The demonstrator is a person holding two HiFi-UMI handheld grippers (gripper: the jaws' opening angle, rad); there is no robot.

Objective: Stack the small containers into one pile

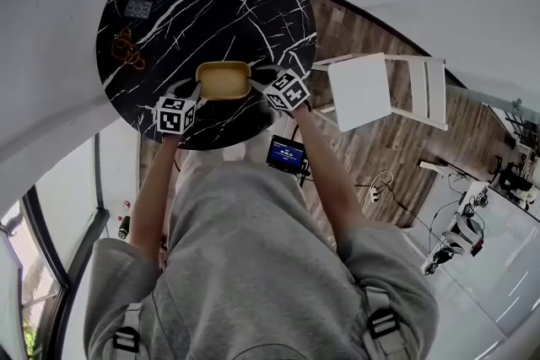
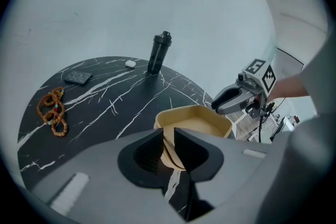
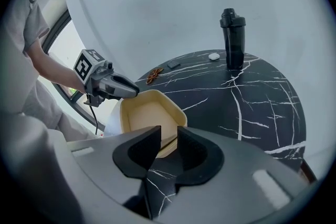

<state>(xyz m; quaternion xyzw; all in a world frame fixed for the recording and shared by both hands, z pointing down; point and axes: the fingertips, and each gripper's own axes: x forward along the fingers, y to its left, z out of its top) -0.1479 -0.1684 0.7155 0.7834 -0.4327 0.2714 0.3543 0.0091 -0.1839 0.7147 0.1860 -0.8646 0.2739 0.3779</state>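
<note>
A: Looking down, what do we have left to stack?
B: Little, we judge. The tan containers (image 1: 224, 80) sit nested as one pile near the close edge of the black table (image 1: 169, 4); we see no loose container elsewhere.
A: And our grippers?
B: Our left gripper (image 2: 168, 145) has its jaws nearly together, pinching the pile's near rim. Our right gripper (image 3: 169, 144) clamps the opposite corner likewise, its gap slightly wider. Letting go remains.

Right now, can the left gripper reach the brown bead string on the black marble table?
Probably, once freed: bare black marble table lies between the left gripper and the brown bead string, but its jaws look closed on the rim of the tan plastic container.
</note>
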